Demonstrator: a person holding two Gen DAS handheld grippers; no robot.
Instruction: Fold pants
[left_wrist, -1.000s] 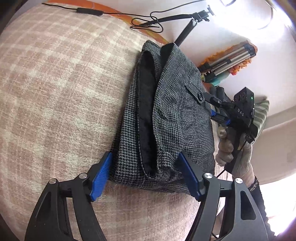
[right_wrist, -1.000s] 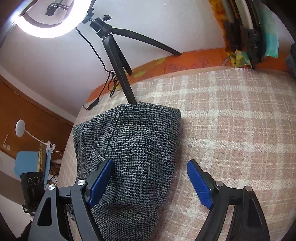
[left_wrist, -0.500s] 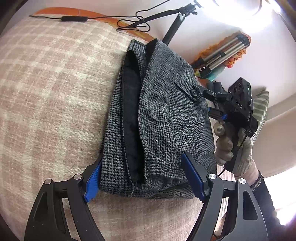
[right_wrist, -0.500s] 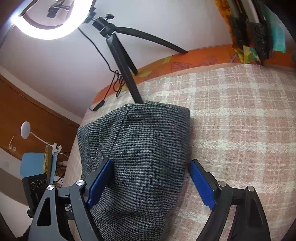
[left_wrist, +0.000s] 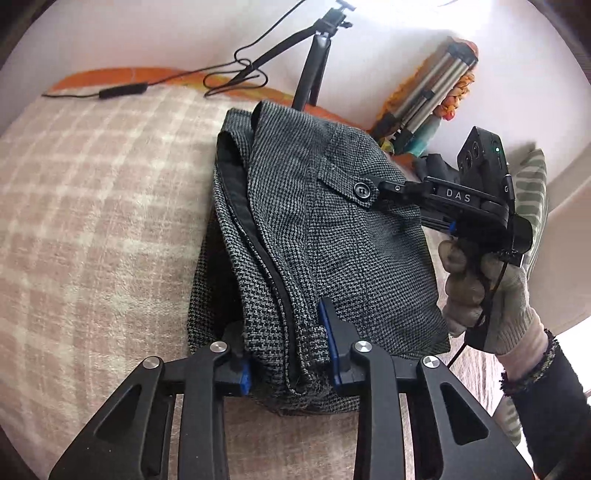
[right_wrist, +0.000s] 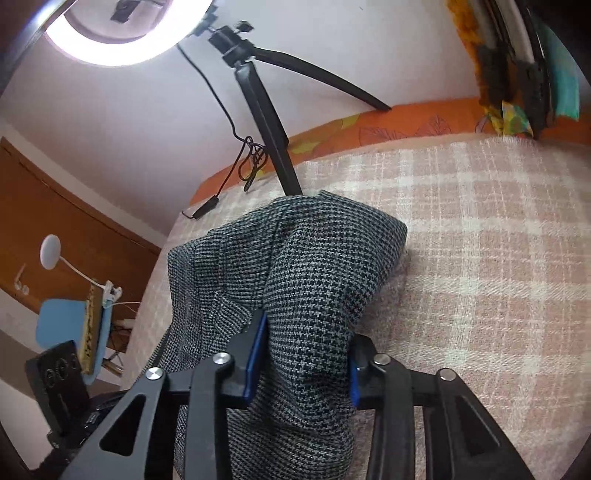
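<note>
The grey houndstooth pants (left_wrist: 314, 236) lie folded into a thick bundle on the pink plaid blanket (left_wrist: 92, 221). A button flap and a black inner lining show on top. My left gripper (left_wrist: 286, 347) is shut on the near end of the bundle. My right gripper (right_wrist: 301, 354) is shut on a raised fold of the pants (right_wrist: 295, 273) at the other side. In the left wrist view the right gripper (left_wrist: 376, 192) reaches onto the bundle by the button, its tips hidden in the cloth, held by a gloved hand (left_wrist: 480, 291).
A black tripod (right_wrist: 266, 110) with a ring light (right_wrist: 122, 33) stands at the blanket's far edge, its cable (left_wrist: 155, 83) trailing along it. An orange sheet (right_wrist: 388, 125) borders the blanket. A folded tripod and colourful cloth (left_wrist: 432, 92) lean on the wall.
Both grippers were open around the bundle. Both have now closed on the cloth, and the pants have bunched up between the pads.
</note>
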